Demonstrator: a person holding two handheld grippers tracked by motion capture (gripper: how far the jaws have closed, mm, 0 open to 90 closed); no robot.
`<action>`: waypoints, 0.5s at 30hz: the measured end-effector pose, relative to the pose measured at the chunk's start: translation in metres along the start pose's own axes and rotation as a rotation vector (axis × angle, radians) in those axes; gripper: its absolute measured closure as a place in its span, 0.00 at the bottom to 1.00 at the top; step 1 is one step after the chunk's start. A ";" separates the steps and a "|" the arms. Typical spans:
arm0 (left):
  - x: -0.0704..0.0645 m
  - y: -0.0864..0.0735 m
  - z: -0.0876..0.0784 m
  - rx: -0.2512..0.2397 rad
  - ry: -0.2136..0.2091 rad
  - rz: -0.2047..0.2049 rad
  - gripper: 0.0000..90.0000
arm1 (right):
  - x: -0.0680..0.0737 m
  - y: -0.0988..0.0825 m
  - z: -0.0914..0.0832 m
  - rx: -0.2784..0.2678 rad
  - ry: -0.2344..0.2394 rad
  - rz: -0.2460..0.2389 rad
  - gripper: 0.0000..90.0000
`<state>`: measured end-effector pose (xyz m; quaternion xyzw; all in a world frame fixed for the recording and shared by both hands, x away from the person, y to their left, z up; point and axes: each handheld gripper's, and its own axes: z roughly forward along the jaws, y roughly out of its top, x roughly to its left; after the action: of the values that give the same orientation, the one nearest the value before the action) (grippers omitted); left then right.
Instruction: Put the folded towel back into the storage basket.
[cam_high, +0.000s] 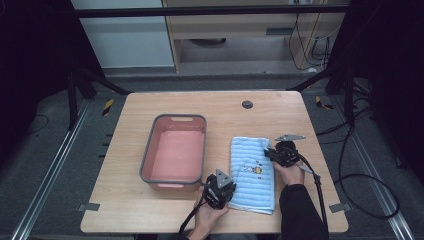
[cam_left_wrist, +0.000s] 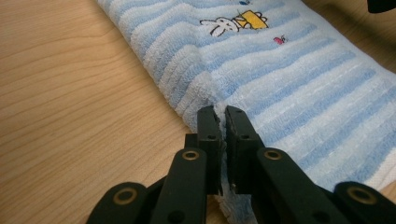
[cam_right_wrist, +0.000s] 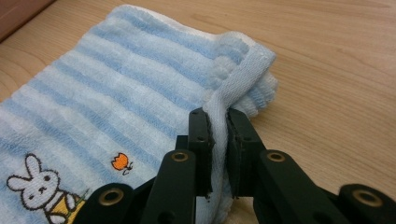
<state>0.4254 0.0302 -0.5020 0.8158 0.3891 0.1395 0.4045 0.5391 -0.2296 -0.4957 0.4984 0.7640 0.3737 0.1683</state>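
From the high view, a wooden table (cam_high: 150, 210) is seen from above, with a blue-and-white striped towel (cam_high: 250, 162) laid flat right of centre, its long axis running away from the person, and an empty pink basin with a grey rim (cam_high: 174, 152) set just beside it on the left. The left gripper (cam_high: 223, 189) is held at the towel's near left corner, and the right gripper (cam_high: 274, 153) at its right edge, farther up the towel. In the left gripper view, the two black jaws are seen clamped together on the towel's folded edge (cam_left_wrist: 223, 114), with terry pinched between them; the rest of the cloth is spread ahead and to the right, and a small printed rabbit (cam_left_wrist: 233, 22) is visible farther along. In the right gripper view, the jaws are closed on a bunched, lifted strip of the towel's hem (cam_right_wrist: 219, 116), and the striped cloth is stretched away to the left, where the rabbit print (cam_right_wrist: 44, 186) sits low in the picture. Both edges are judged to be held already, so the coming move is likely to turn on the towel's long axis lying between the grippers, the left one being nearer the basin.
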 end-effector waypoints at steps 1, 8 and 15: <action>0.000 0.000 -0.001 -0.004 -0.003 -0.003 0.95 | 0.000 0.001 -0.003 -0.011 0.000 -0.006 0.91; 0.001 0.006 -0.012 -0.039 -0.024 -0.005 0.95 | 0.007 0.008 -0.012 -0.041 -0.001 -0.032 0.91; 0.002 0.013 -0.023 -0.067 -0.027 0.004 0.95 | 0.017 0.017 -0.023 -0.077 0.003 -0.068 0.91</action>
<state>0.4208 0.0396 -0.4778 0.8045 0.3770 0.1422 0.4363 0.5279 -0.2197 -0.4659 0.4649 0.7657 0.3975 0.1987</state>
